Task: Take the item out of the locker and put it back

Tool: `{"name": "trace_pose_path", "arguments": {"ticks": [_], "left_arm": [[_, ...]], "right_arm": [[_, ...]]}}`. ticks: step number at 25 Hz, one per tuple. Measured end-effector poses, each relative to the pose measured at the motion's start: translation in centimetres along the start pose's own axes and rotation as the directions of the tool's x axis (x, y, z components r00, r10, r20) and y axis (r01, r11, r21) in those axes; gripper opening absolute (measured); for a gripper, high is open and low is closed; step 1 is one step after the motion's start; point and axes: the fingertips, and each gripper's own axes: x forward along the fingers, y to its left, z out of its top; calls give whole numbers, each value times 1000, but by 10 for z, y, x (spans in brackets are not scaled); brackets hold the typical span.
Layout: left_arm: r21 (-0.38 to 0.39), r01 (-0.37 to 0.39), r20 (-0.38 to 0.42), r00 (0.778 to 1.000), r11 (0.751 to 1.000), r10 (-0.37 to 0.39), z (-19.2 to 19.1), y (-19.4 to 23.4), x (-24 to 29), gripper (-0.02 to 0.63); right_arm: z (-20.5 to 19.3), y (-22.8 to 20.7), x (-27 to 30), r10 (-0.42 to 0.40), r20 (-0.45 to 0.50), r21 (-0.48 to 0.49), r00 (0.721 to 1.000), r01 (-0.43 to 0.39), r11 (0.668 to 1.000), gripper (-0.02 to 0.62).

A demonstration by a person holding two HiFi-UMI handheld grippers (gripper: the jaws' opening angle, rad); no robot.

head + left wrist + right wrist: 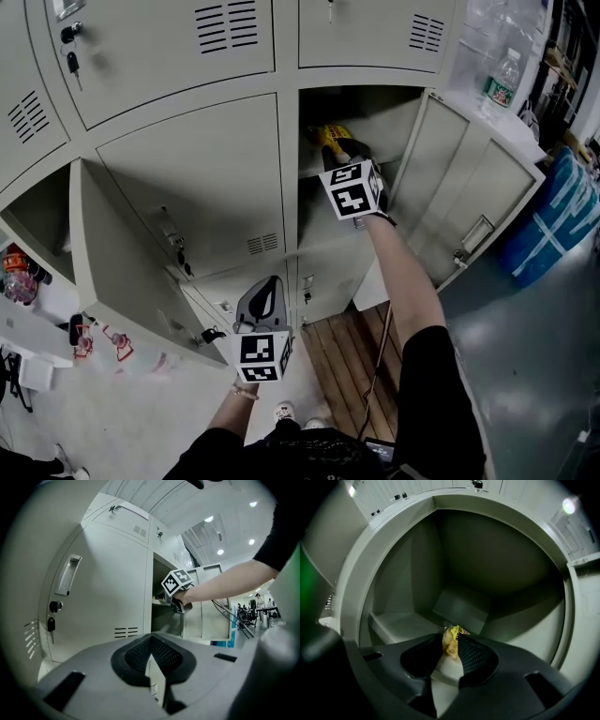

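Right gripper (pixel 449 645) pinches the yellow packet (pixel 453 632) inside the locker (pixel 487 564); left gripper (pixel 150 641) closed, empty. Lifting out and returning it seem still to come.

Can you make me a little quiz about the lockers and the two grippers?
1. True or false: the left gripper holds nothing.
2. Which one reaches into the open locker? A. left gripper B. right gripper
3. Fill in: the right gripper pinches a ____ packet.

Key: 1 true; 2 B; 3 yellow.
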Motion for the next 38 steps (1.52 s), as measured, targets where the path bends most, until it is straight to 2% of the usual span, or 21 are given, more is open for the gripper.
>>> {"name": "trace_pose_path", "arguments": {"ticks": [5, 9, 13, 22, 28, 38], "left_arm": [[-4, 1, -9, 1000, 1000, -1, -3, -1, -1, 6], [-9, 7, -8, 1000, 1000, -7, -4, -4, -1, 6], [-24, -21, -14, 1000, 999, 21, -6, 1, -4, 6], [-28, 3, 19, 1000, 1000, -3, 4, -15, -12, 6], [-20, 2, 34, 999, 1000, -1, 9, -24, -26, 6], [-25, -43, 45, 998, 999, 44, 12, -27, -59, 6]], "right_arm": [[0, 2, 0, -9, -2, -40, 1000, 9, 999, 34], [1, 2, -3, -24, 2, -74, 1000, 25, 997, 25], [8, 4, -11, -45, 49, -94, 998, 50, 994, 23], [24, -3, -50, -68, 126, -66, 990, 77, 995, 21], [31, -5, -85, -59, 170, -36, 984, 66, 997, 20], [28, 5, -154, -40, 225, 45, 974, 30, 999, 20]]}}
